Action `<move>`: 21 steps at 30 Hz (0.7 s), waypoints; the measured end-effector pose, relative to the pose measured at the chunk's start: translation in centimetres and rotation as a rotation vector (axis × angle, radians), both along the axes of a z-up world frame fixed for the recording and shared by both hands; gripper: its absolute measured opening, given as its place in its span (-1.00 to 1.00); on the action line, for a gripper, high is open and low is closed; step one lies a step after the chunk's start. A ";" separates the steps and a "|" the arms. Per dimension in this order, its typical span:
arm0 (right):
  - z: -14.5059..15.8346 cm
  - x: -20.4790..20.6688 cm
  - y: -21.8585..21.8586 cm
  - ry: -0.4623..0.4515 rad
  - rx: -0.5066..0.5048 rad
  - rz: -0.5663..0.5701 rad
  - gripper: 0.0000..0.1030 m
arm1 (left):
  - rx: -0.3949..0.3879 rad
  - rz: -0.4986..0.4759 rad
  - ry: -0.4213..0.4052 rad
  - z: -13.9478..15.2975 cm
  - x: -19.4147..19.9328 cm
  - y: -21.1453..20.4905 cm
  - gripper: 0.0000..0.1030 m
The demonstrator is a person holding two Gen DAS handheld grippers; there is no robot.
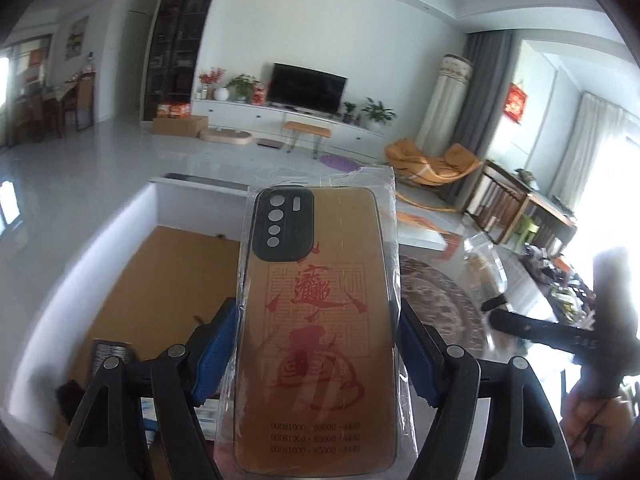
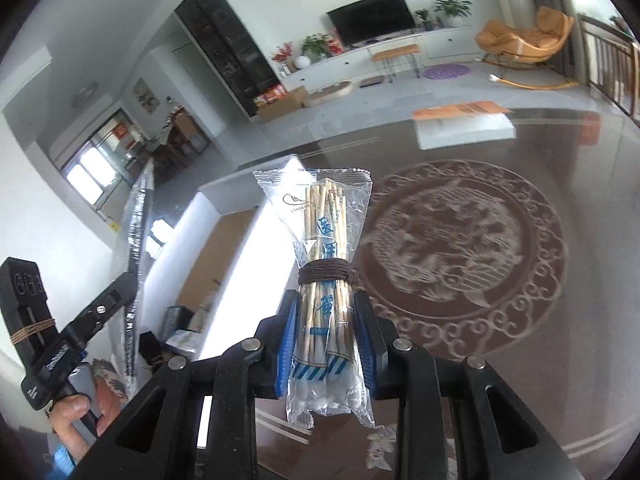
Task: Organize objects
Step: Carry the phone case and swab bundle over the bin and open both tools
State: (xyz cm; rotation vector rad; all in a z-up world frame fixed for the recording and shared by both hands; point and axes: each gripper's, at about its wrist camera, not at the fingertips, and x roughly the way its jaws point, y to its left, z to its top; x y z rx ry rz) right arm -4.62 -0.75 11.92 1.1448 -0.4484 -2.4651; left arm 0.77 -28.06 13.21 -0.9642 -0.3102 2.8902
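My left gripper [image 1: 316, 344] is shut on a golden phone case [image 1: 316, 320] with red characters, wrapped in clear plastic, held upright above an open white box [image 1: 168, 196] with a brown cardboard floor. My right gripper [image 2: 326, 340] is shut on a plastic packet of wooden cotton swabs [image 2: 326, 264] tied with a brown band, held above the dark table. The right gripper also shows at the right edge of the left wrist view [image 1: 532, 322]. The left gripper shows at the left of the right wrist view [image 2: 100, 300], with the phone case edge-on [image 2: 138, 240].
The white box [image 2: 224, 200] stands left of the swabs and holds a few small items at its near end [image 2: 180, 328]. The dark glass table has a round dragon motif [image 2: 460, 264]. A white box with an orange top [image 2: 464, 124] stands at the table's far edge.
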 end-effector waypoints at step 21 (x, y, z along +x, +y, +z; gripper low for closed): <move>-6.4 -5.3 -20.4 -0.129 0.264 0.299 0.30 | -0.212 0.245 -0.285 -7.9 -1.2 -8.2 0.82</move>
